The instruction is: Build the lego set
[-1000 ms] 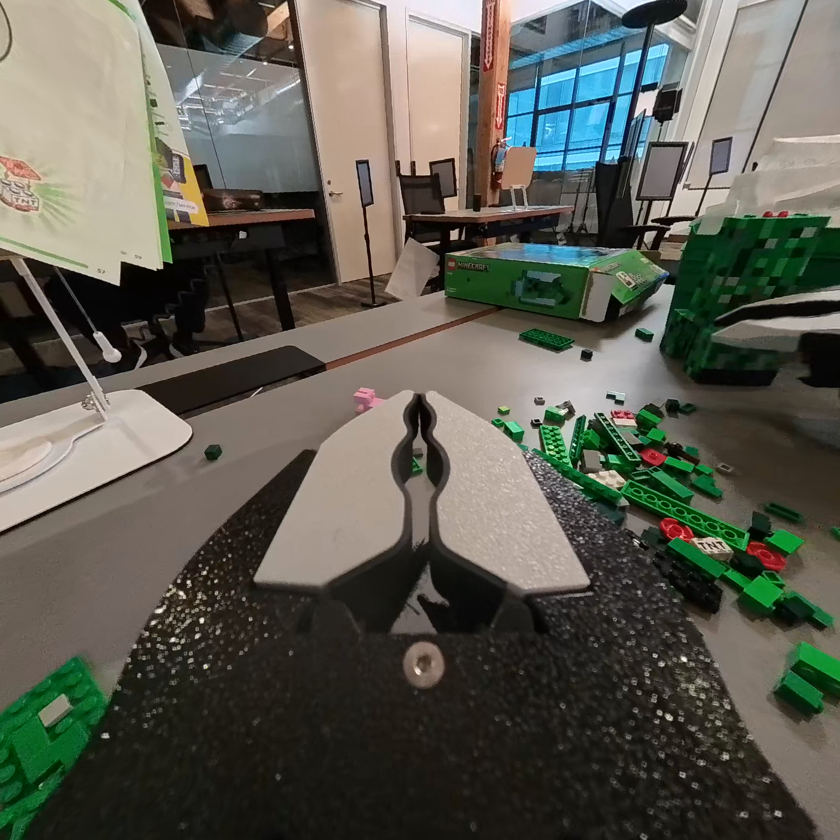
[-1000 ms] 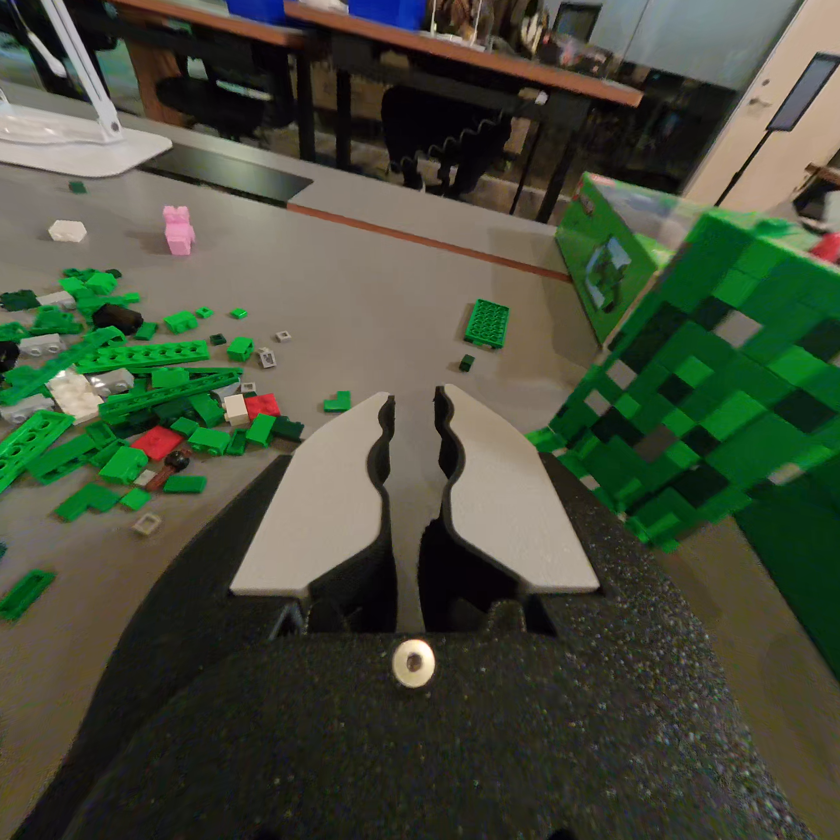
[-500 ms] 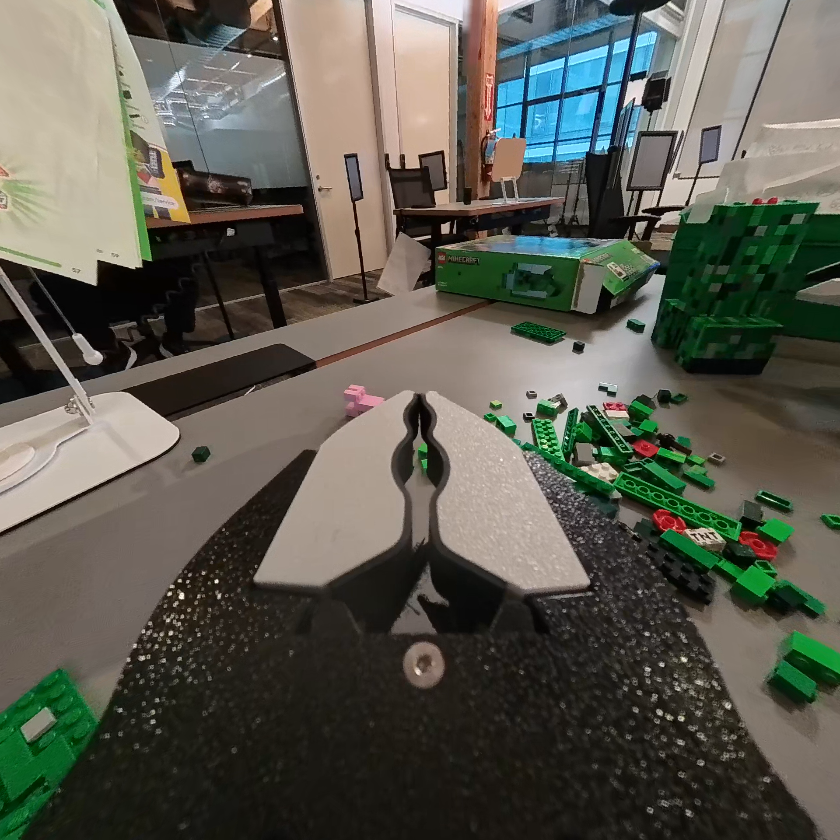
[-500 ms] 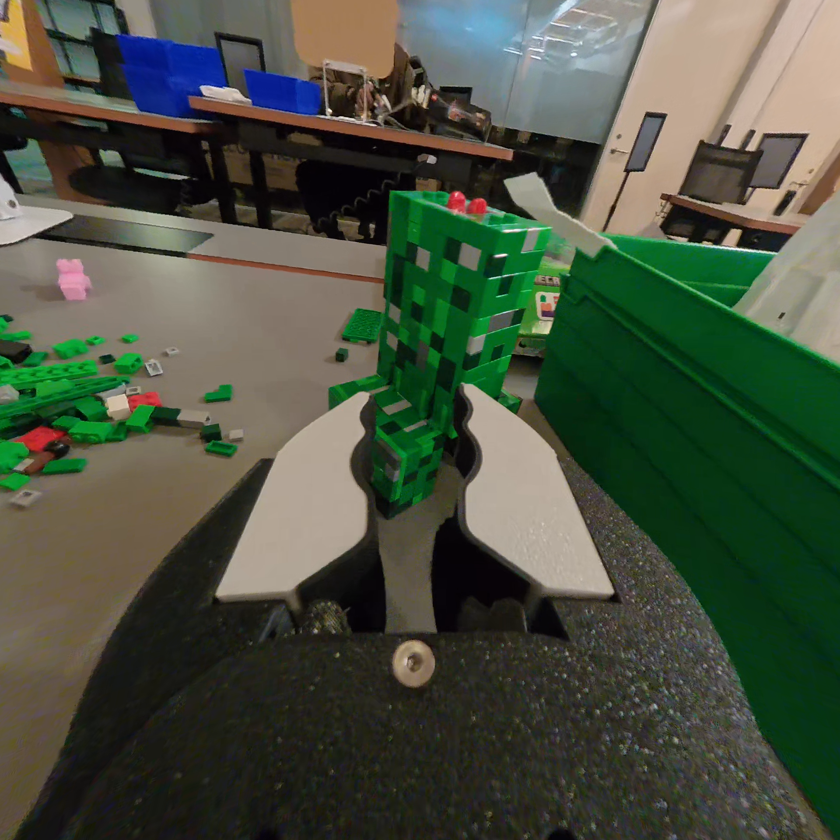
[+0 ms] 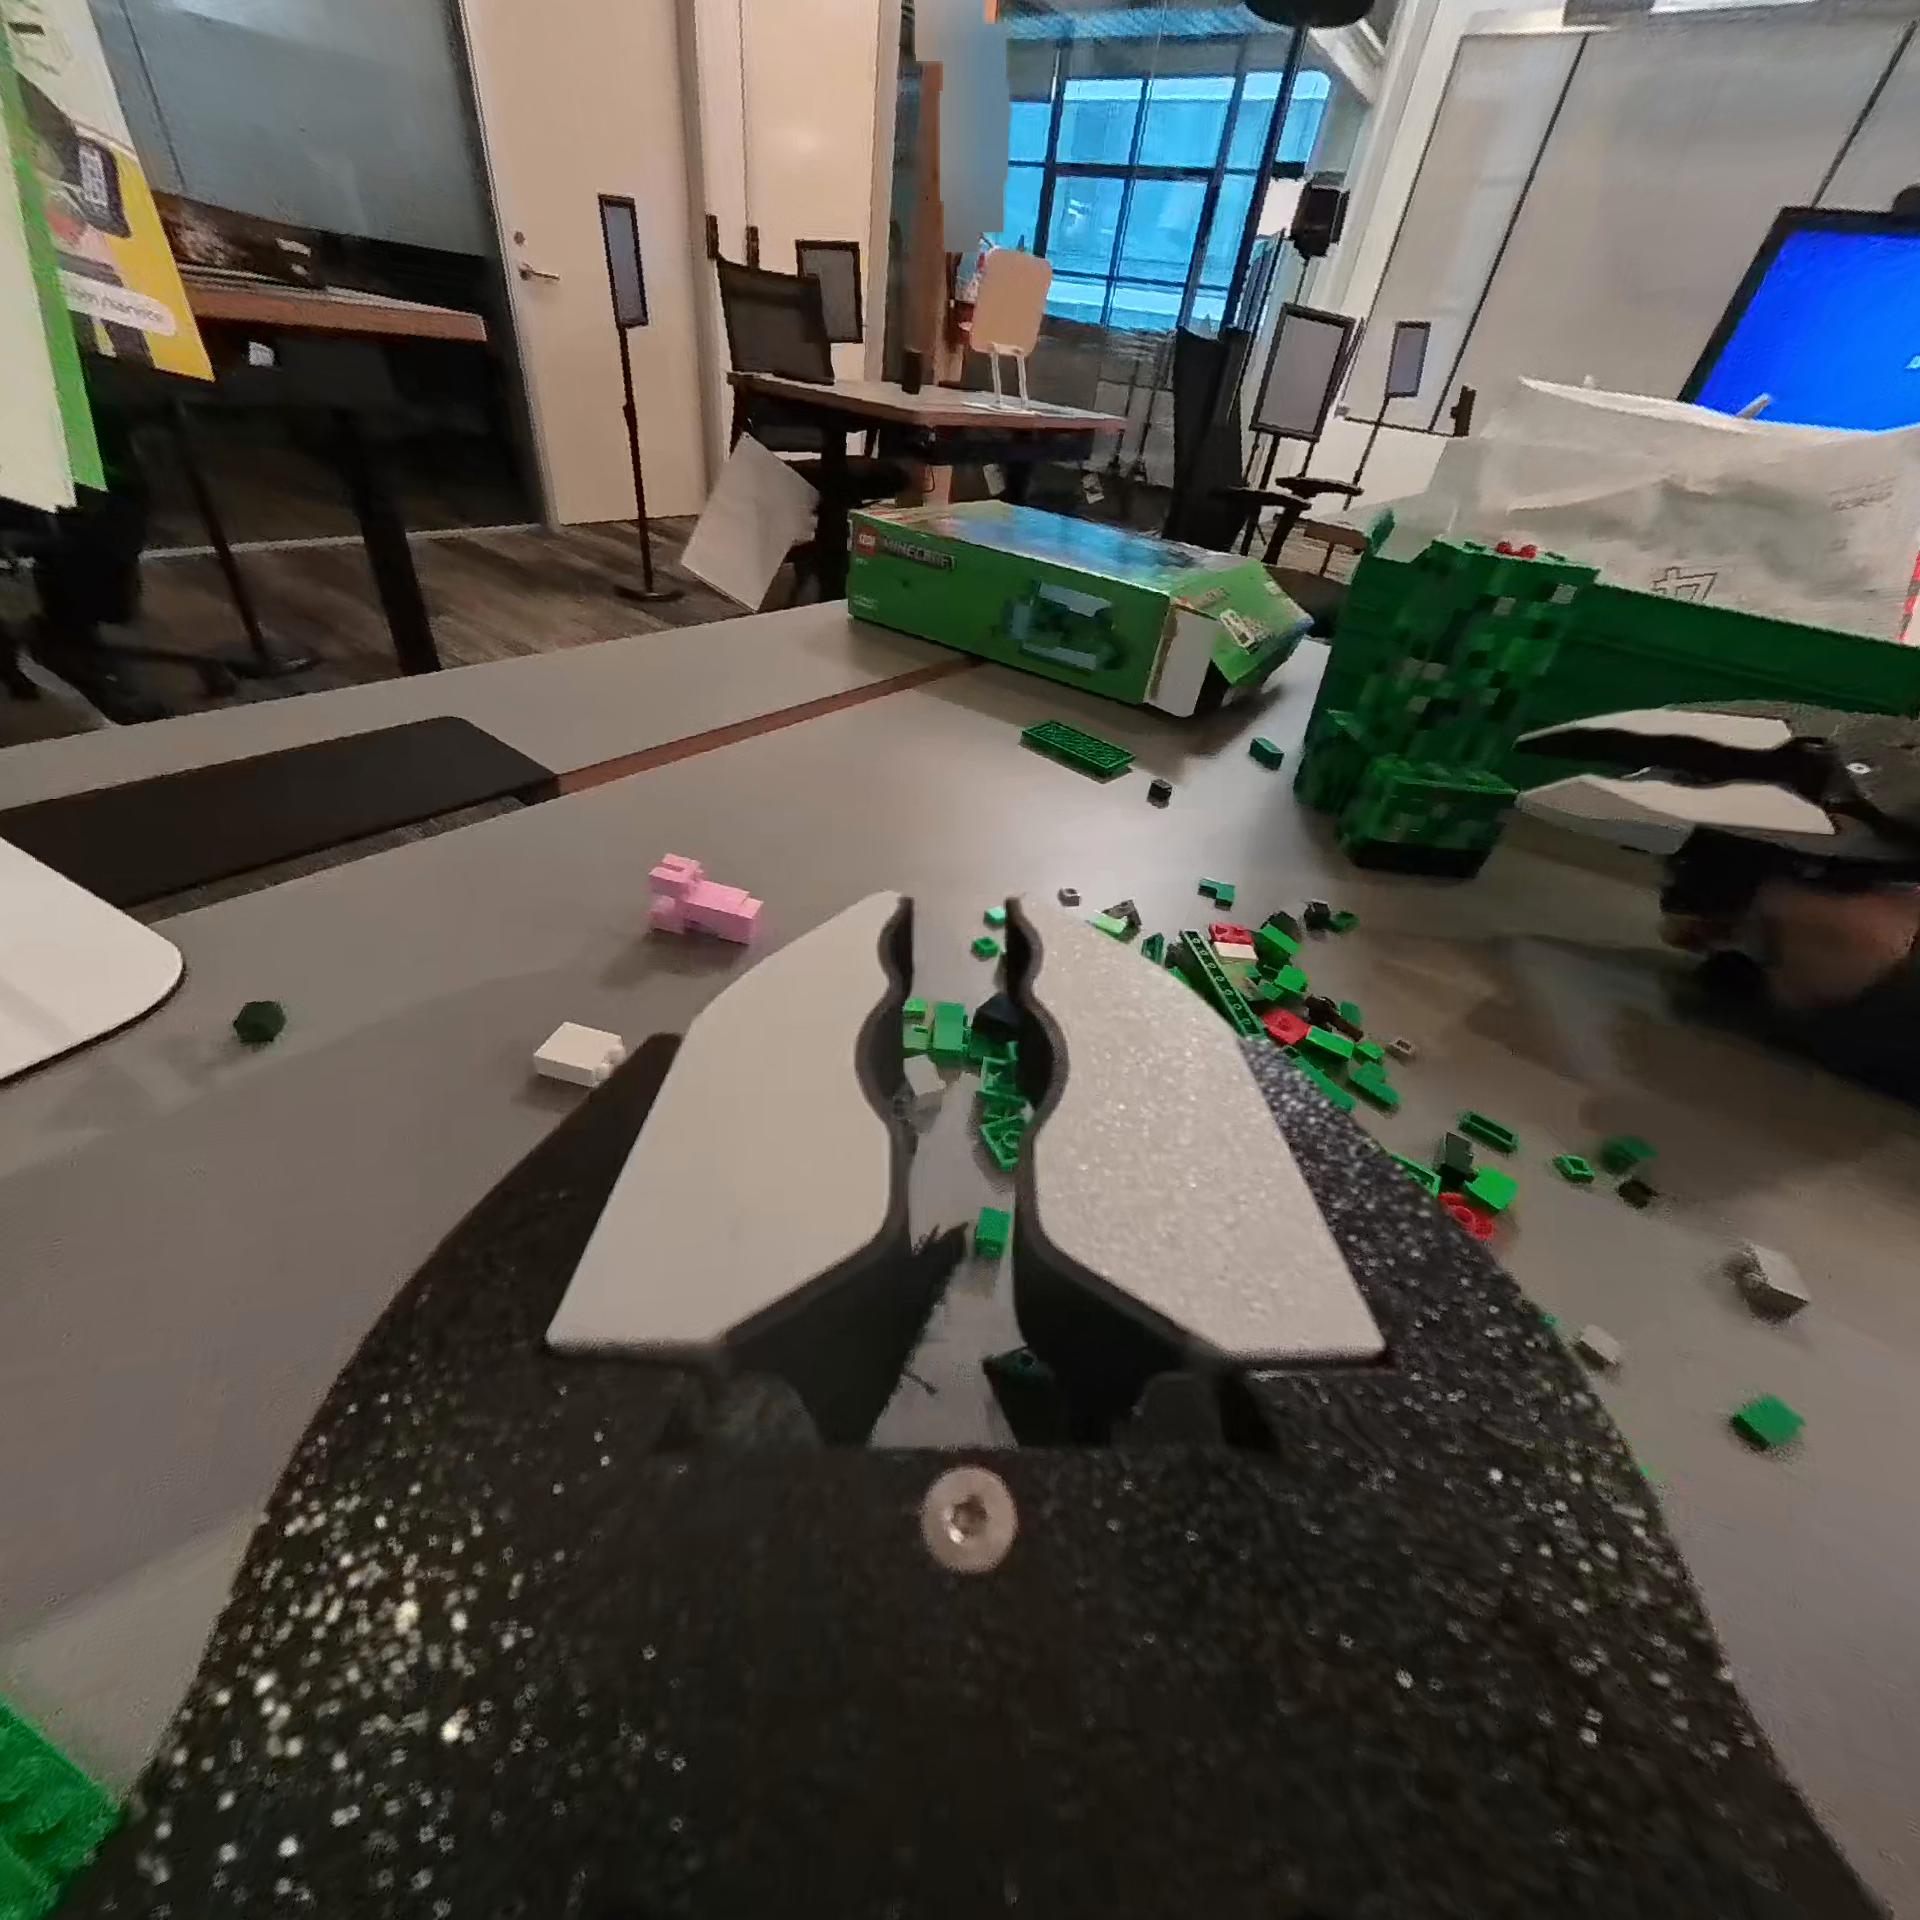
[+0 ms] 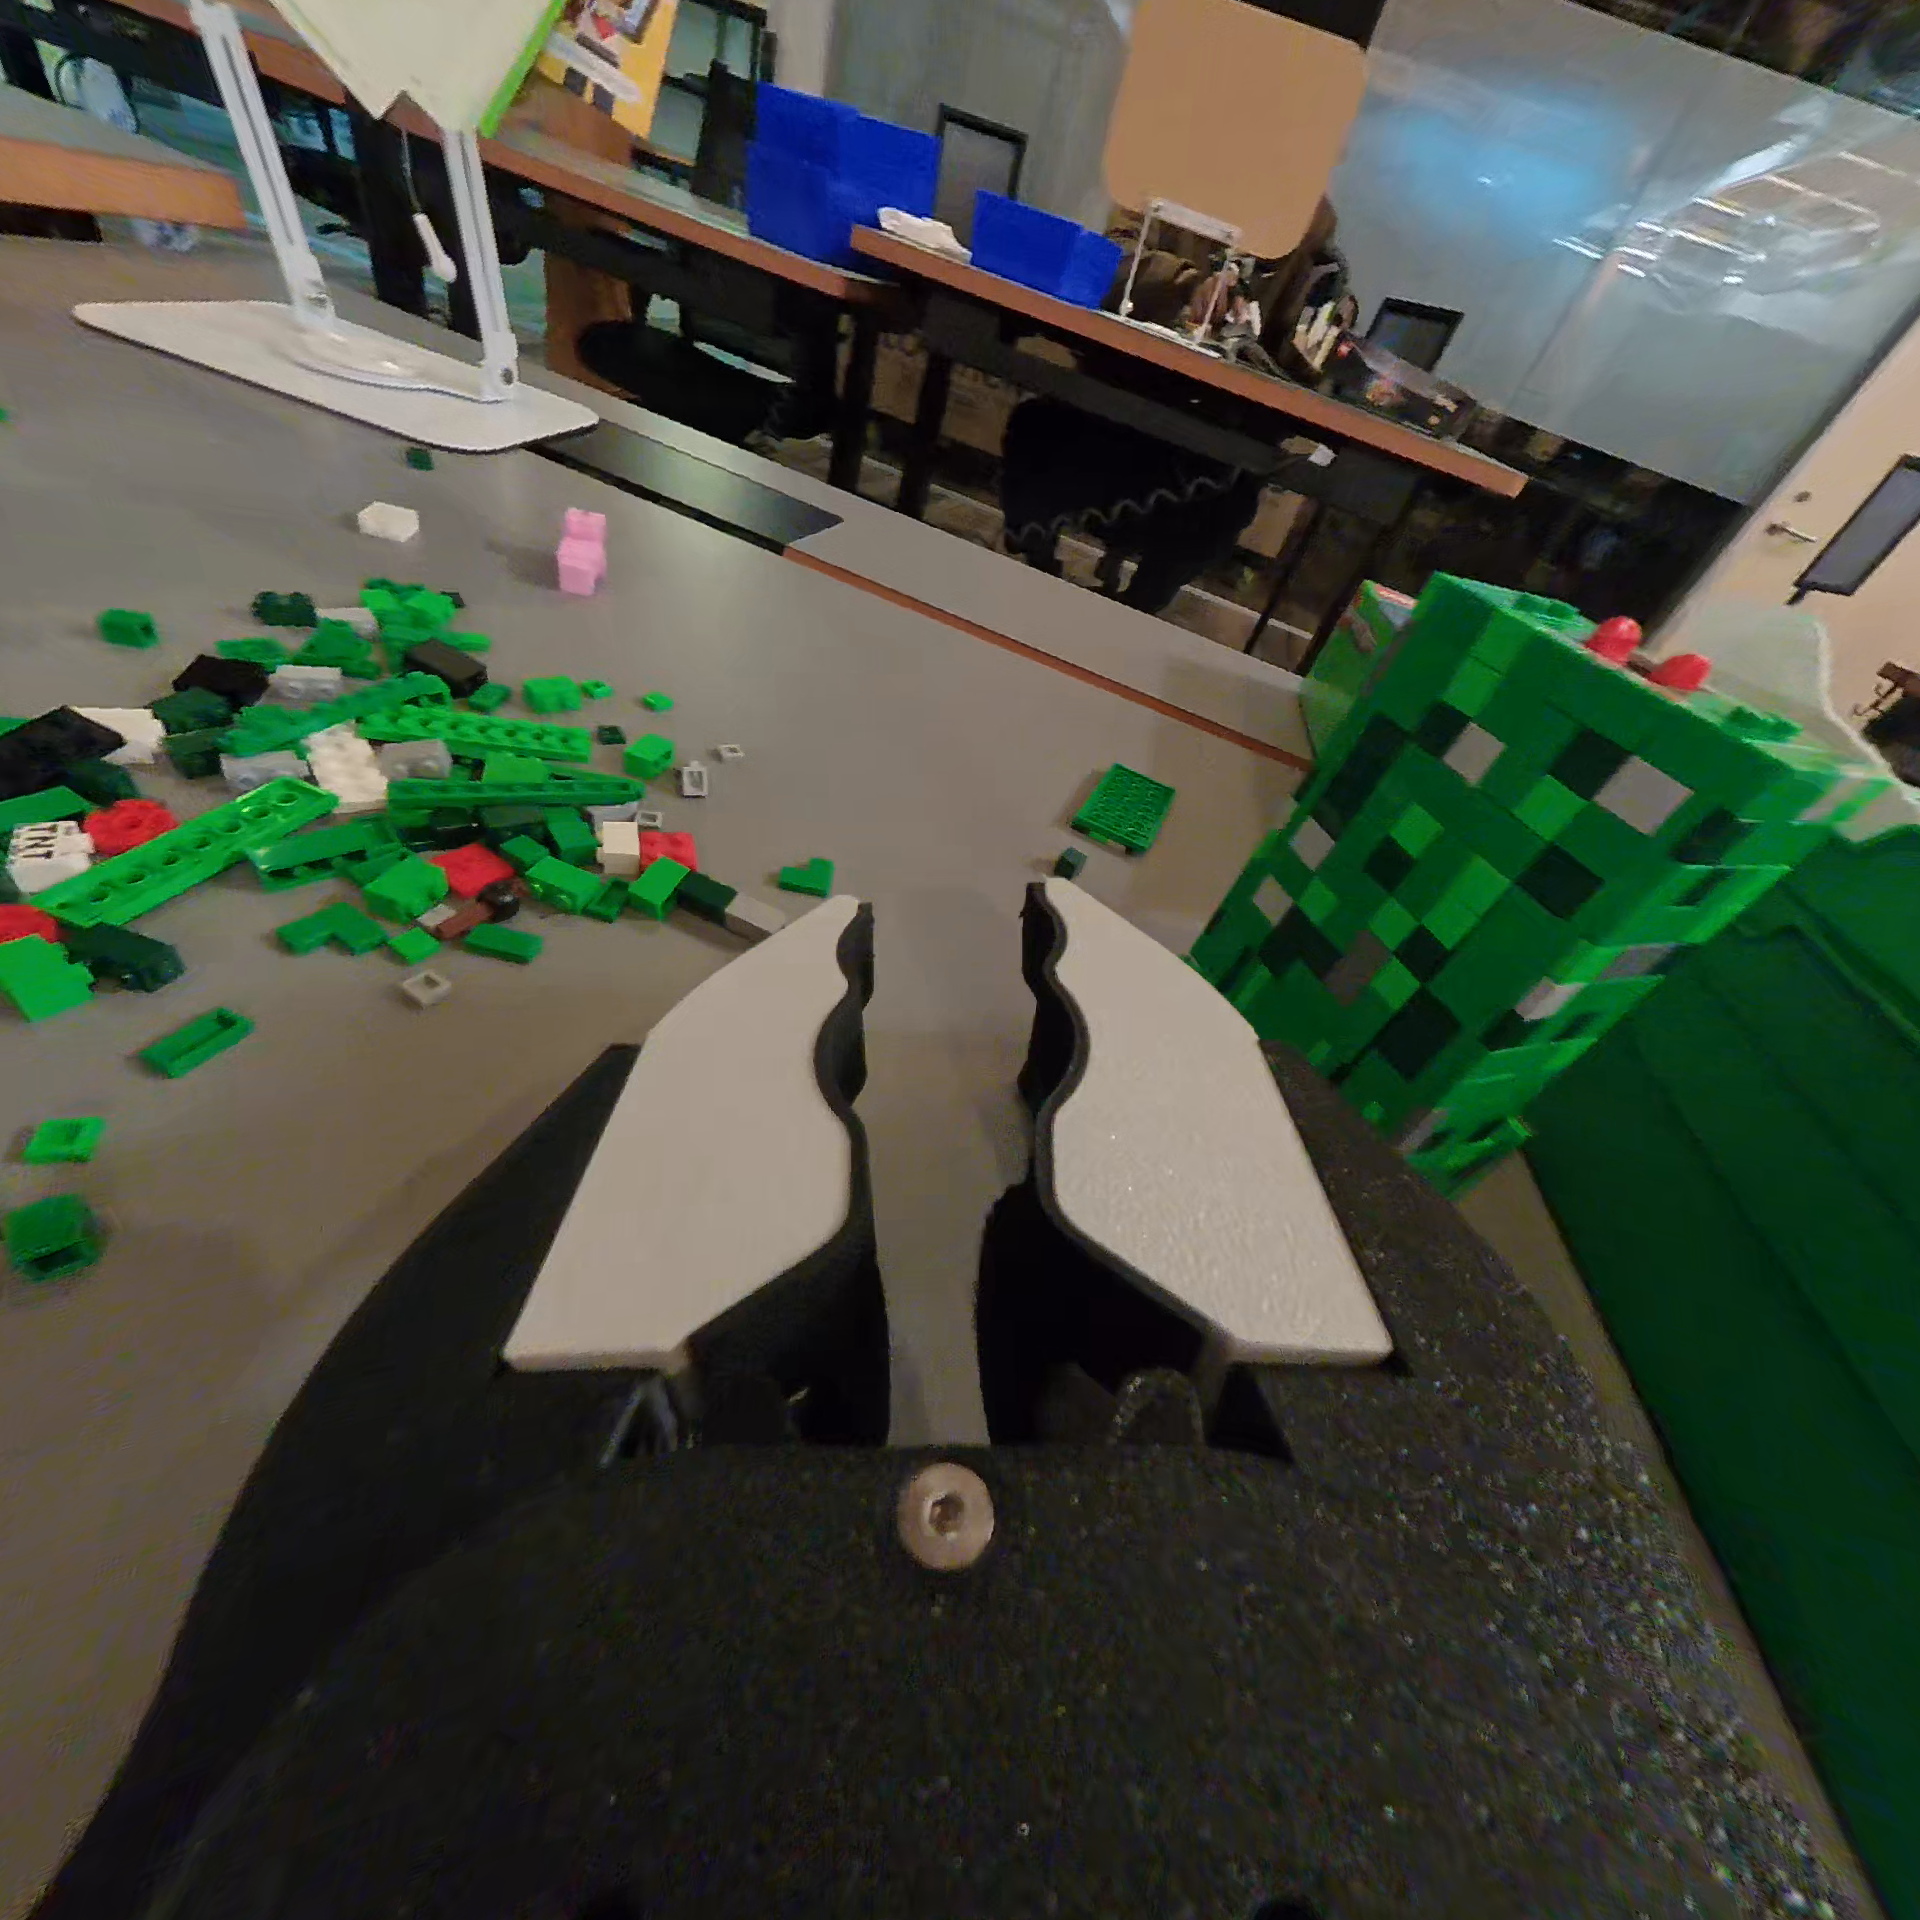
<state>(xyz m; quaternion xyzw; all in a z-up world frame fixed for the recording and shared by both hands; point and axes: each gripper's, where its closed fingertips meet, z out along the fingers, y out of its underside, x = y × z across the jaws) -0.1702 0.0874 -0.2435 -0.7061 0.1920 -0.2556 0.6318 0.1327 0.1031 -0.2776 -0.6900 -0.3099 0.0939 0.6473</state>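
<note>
Having let go of the green model, both hand-held grippers now spread, left and right.

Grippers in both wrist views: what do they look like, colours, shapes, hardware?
The left gripper and right gripper look alike: two flat pale grey fingers with wavy black inner edges, tapering to the tips, on a broad speckled black body with one silver hex screw at the centre. No cables or markings show.
</note>
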